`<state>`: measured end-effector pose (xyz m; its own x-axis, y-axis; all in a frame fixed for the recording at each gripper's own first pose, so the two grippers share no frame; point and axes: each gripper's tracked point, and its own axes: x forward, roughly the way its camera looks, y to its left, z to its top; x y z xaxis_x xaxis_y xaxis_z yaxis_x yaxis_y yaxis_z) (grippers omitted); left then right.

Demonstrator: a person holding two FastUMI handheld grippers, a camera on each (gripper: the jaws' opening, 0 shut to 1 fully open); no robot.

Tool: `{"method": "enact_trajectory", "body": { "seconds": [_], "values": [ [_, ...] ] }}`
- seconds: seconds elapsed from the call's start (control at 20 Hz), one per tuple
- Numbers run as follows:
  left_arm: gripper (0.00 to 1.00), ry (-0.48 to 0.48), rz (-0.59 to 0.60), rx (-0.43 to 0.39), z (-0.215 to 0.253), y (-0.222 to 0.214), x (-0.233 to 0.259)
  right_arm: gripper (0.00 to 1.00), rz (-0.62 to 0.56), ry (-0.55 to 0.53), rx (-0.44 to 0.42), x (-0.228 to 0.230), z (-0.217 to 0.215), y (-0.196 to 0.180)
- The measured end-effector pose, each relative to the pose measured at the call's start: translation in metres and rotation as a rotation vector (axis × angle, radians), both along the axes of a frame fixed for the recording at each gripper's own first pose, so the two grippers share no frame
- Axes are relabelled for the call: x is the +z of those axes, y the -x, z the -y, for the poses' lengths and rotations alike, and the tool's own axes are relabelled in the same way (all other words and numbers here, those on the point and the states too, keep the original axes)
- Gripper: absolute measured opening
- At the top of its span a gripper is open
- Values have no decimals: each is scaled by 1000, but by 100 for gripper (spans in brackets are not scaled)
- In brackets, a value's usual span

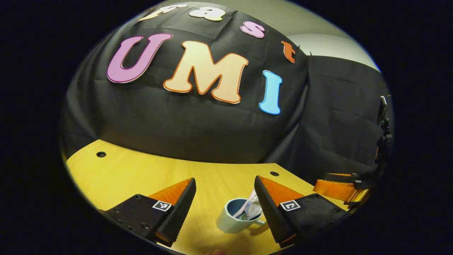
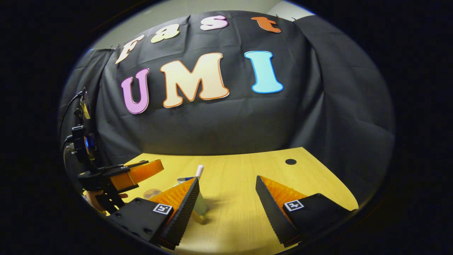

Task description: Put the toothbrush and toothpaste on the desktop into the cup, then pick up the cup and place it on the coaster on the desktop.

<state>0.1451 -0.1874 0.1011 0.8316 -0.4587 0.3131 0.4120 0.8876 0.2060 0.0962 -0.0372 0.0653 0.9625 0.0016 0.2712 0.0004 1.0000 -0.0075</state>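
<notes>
Standing on the desk (image 1: 219, 177), the cup (image 1: 235, 217) holds the toothpaste (image 1: 252, 209) at six o'clock in the left gripper view, between the left gripper (image 1: 224, 209) fingers, spread apart. The right gripper (image 2: 226, 209) gapes too, empty.

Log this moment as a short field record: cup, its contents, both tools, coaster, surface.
cup: pale mug, upright on the wooden desktop, handle toward the right tool
contents: toothpaste tube and toothbrush stand inside, tops above the rim
left tool: open, empty, cup low between its fingers, no contact seen
right tool: open, empty, cup beside its left finger
coaster: cannot tell; a small round thing lies left of the cup
task stage: both items in the cup, cup not yet lifted
</notes>
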Motion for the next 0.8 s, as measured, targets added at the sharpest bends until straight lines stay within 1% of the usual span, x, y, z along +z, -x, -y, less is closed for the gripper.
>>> {"method": "enact_trajectory", "body": {
  "seconds": [0.15, 0.2, 0.3, 0.35, 0.45, 0.5, 0.55, 0.6, 0.7, 0.75, 0.8],
  "values": [
    [95, 9, -6, 81, -36, 8, 8, 98, -53, 41, 77, 4, -32, -8],
    [95, 15, -6, 107, -48, 12, 11, 98, -76, 55, 99, 2, -35, -11],
    [95, 32, -14, 171, -74, 16, 13, 98, -134, 89, 142, -6, -51, -20],
    [95, 44, -27, 217, -92, 18, 11, 98, -178, 120, 164, -12, -59, -27],
    [95, 63, -46, 286, -119, 23, 7, 98, -261, 170, 186, -28, -65, -40],
    [95, 87, -53, 336, -139, 30, 6, 98, -360, 217, 182, -49, -64, -51],
    [95, 102, -56, 366, -150, 34, 4, 98, -413, 245, 174, -60, -63, -57],
    [95, 121, -61, 404, -164, 38, 1, 95, -484, 279, 165, -72, -61, -64],
    [95, 147, -75, 452, -180, 41, -5, 95, -561, 291, 179, -87, -67, -74],
    [95, 157, -84, 473, -188, 45, -8, 99, -601, 289, 189, -92, -69, -77],
    [95, 166, -92, 492, -195, 47, -11, 95, -644, 292, 191, -99, -70, -81]
  ]
}}
